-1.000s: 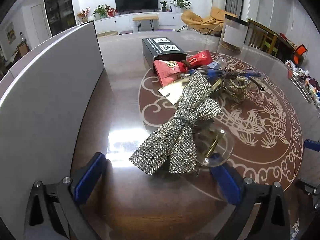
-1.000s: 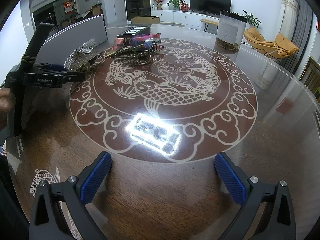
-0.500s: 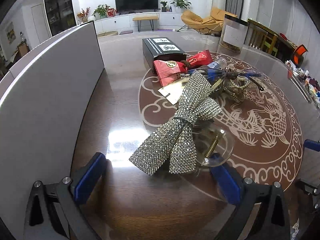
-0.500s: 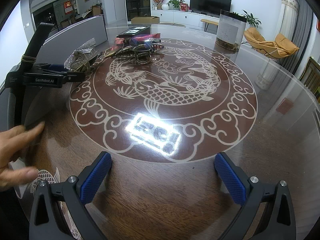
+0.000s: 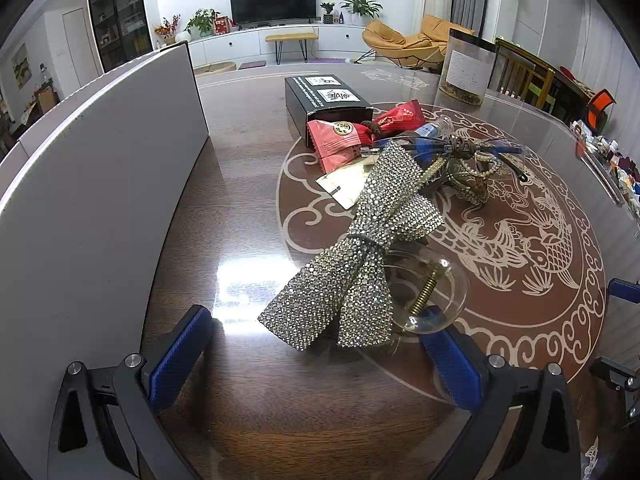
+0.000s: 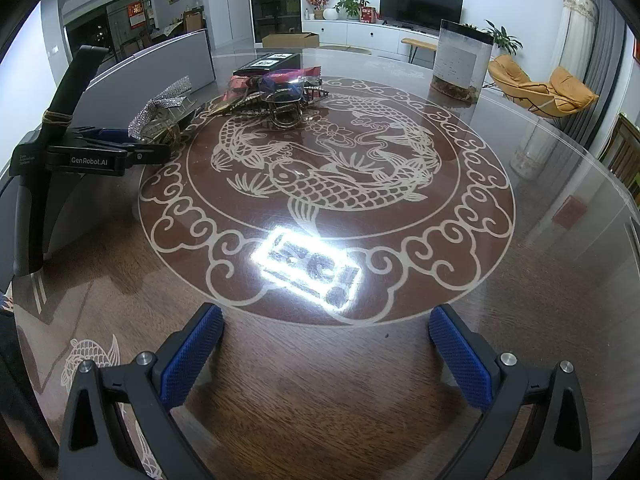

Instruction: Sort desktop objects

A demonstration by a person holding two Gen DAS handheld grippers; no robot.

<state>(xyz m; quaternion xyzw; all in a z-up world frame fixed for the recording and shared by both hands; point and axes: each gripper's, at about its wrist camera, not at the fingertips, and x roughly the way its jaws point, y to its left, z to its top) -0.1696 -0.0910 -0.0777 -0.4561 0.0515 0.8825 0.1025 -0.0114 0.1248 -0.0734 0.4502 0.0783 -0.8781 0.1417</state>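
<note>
A rhinestone bow hair clip [image 5: 356, 256] with a clear claw [image 5: 436, 300] lies just ahead of my open left gripper [image 5: 316, 360]. Behind it sit red snack packets [image 5: 340, 140], a gold sachet [image 5: 348, 184], blue-framed glasses [image 5: 460, 148], a beaded chain [image 5: 472, 184] and a black box [image 5: 324, 98]. The right wrist view shows the same pile [image 6: 276, 96], the bow [image 6: 164, 108] and the left gripper body [image 6: 88, 156] far left. My right gripper [image 6: 326, 344] is open and empty over bare table.
A grey panel [image 5: 100, 184] stands along the left of the round fish-patterned table [image 6: 360, 184]. A clear cylinder container [image 6: 460, 60] stands at the far side. Small items line the right edge [image 5: 616, 164].
A hand that showed at the left of the right wrist view half a second ago is gone. Both grippers and the objects have not moved.
</note>
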